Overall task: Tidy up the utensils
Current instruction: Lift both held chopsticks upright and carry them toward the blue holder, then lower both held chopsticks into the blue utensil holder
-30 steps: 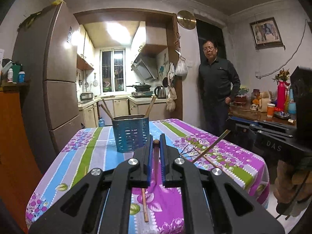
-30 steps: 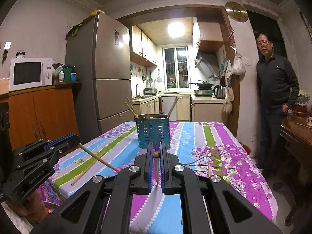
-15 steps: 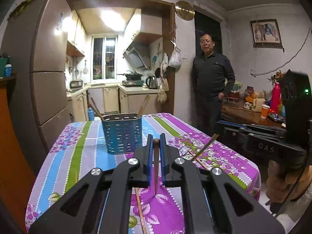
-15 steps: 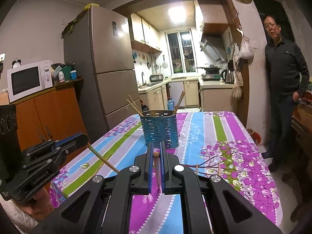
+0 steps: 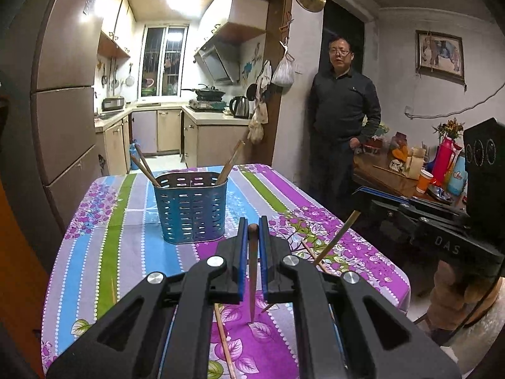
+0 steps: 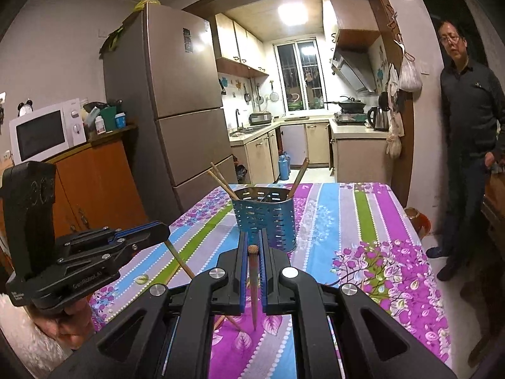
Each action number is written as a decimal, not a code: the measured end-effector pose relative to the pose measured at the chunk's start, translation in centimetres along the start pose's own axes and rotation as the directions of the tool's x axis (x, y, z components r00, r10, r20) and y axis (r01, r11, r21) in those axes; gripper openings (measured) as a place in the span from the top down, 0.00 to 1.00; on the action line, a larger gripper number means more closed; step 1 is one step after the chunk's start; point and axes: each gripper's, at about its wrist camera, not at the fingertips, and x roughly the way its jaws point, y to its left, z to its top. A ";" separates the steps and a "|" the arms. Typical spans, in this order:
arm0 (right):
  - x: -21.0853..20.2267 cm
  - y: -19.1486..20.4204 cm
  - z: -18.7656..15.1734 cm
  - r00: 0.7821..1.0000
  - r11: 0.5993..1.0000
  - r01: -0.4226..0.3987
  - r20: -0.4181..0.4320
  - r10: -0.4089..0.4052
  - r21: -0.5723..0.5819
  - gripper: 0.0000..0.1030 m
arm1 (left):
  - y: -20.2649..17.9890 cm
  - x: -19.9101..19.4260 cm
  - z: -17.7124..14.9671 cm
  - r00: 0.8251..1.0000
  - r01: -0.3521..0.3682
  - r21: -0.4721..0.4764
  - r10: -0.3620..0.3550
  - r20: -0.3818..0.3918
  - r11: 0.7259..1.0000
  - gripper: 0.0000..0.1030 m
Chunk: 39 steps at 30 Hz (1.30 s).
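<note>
Left gripper (image 5: 252,230) is clamped on a dark chopstick (image 5: 252,265), tip hanging down clear of the tablecloth (image 5: 94,252). Right gripper (image 6: 252,246) is clamped on a second chopstick (image 6: 253,284), also pointing down above the cloth. Both grippers sit over the near edge of the table, aimed at the blue slotted holder (image 5: 190,207). Holder stands upright around mid-table, slightly toward the far edge, with three chopsticks leaning in it: two at its left side, one at the right. Loose chopsticks (image 5: 224,341) lie on the cloth under the grippers near the near edge; exact count unclear. Left gripper also shows at the left of the right wrist view (image 6: 148,232), a stick slanting down from it. Person in dark clothes (image 5: 342,120) stands past the table's far right corner, by the doorway. Fridge (image 6: 183,110) stands beyond the far left corner.
</note>
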 end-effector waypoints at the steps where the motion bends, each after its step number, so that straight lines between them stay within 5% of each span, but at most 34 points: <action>1: 0.0 0.0 0.1 1.000 1.000 0.001 0.000 -0.001 -0.001 0.93 | 0.0 0.1 0.2 1.000 0.003 -0.001 -0.003 -0.002 1.000 0.95; 9: 0.2 -0.6 1.6 1.000 1.000 -0.002 -0.001 0.002 0.000 0.93 | -0.5 -0.2 1.6 1.000 -0.003 0.030 0.003 0.016 1.000 0.95; 17: 0.3 -0.6 5.1 0.997 1.000 -0.003 0.076 0.005 -0.017 0.93 | 0.1 -0.9 5.3 0.991 -0.061 0.042 0.055 0.123 0.997 0.95; 25: 1.0 0.3 12.0 0.966 0.999 0.031 0.260 -0.018 -0.045 0.93 | 0.5 -0.8 12.1 0.947 -0.152 0.067 0.126 0.294 0.986 0.95; 28: 2.3 0.0 14.5 0.947 0.998 0.050 0.318 -0.035 -0.037 0.93 | 0.5 -0.1 14.6 0.918 -0.202 0.084 0.159 0.362 0.976 0.95; 39: 11.5 -2.8 16.9 0.935 0.992 0.097 0.334 -0.117 0.075 0.93 | 4.3 5.3 16.7 0.872 -0.228 0.019 0.195 0.449 0.974 0.95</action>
